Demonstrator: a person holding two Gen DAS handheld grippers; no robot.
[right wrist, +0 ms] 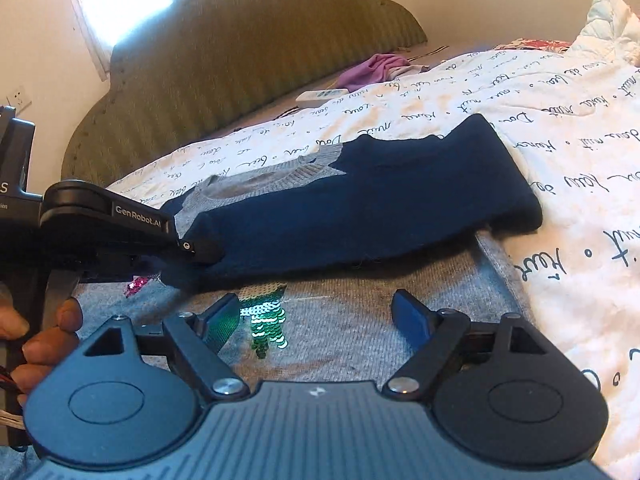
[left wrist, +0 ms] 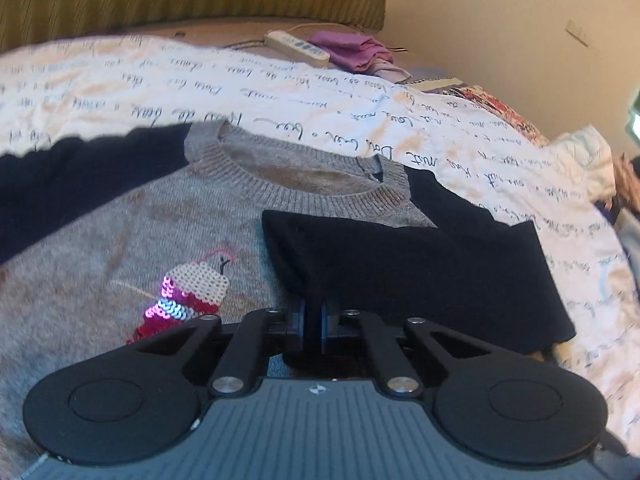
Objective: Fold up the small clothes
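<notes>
Sleeve fold under way on a grey sweater (left wrist: 120,232) lying flat on the bedspread (left wrist: 500,168).

Its navy sleeve (left wrist: 400,264) lies folded across the chest; the left gripper (left wrist: 313,320) is pressed together, pinching the sleeve's edge, while the right gripper (right wrist: 316,316) hovers spread over the sequin patch (right wrist: 266,320). Next, probably: let go and fold the other sleeve.

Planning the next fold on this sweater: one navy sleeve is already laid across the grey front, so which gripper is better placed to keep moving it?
Left. The left gripper is shut on the cuff end of the navy sleeve, while the right gripper hangs open over the sweater's grey front, holding nothing.
</notes>
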